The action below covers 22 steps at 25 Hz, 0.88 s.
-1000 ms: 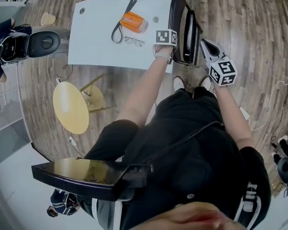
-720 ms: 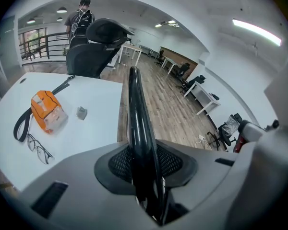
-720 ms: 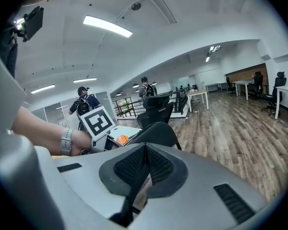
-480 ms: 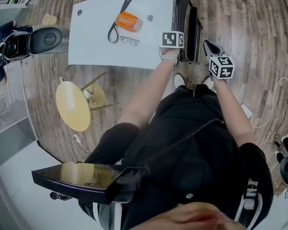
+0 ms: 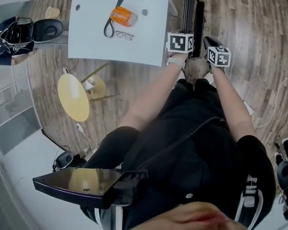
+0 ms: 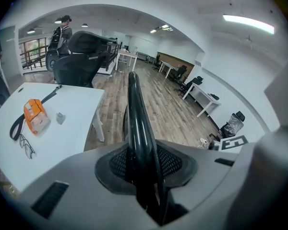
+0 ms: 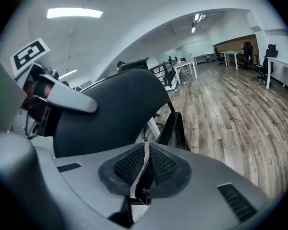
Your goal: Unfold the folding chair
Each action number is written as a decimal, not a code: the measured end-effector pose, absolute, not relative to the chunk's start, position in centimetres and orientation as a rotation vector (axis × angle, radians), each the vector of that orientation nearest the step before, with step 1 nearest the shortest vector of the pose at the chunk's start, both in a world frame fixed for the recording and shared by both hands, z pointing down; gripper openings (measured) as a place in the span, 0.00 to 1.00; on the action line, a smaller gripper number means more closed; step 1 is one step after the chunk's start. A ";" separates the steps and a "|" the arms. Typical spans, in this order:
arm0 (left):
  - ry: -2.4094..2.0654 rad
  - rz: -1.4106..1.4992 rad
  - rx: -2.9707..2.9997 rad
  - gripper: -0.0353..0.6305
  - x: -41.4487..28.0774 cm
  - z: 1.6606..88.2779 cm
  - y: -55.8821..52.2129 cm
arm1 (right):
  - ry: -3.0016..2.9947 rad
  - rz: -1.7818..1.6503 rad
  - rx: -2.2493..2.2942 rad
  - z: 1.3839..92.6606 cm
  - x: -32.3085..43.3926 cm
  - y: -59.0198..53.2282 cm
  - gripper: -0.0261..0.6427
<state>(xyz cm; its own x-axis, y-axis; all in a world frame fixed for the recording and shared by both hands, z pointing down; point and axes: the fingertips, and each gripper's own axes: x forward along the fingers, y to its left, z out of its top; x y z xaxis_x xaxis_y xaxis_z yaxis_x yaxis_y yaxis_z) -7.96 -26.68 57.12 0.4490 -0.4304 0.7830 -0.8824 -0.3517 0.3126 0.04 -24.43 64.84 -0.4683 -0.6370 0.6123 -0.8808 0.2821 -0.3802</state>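
The folding chair (image 5: 198, 18) stands folded just right of the bench (image 5: 134, 37), long axis running away from us; our left gripper (image 6: 144, 176) pinches its top tube (image 6: 137, 109) between the jaws; our right gripper (image 7: 143, 171), jaws pressed together, sits just right of the broad panel (image 7: 110, 114), nearer to swing it open, we judge.

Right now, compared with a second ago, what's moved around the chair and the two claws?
The right claw, shut, came down and in toward the folded chair. The left claw has just been closing further on the chair's black frame tube. The chair stays folded beside the white table; its orange box lies unmoved.
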 end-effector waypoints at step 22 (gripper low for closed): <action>-1.119 0.748 2.047 0.21 -3.0 56.7 -25.4 | -1.898 1.199 1.398 76.4 -1.1 -26.8 0.44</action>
<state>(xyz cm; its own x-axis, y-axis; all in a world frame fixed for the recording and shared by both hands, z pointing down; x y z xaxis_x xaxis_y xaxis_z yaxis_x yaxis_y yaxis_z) -3.01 -25.37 56.74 0.4656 -0.4808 0.7430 -0.8704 -0.4006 0.2862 -1.12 -26.84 76.39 -0.3539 -0.4967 0.7925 -0.9290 0.0883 -0.3595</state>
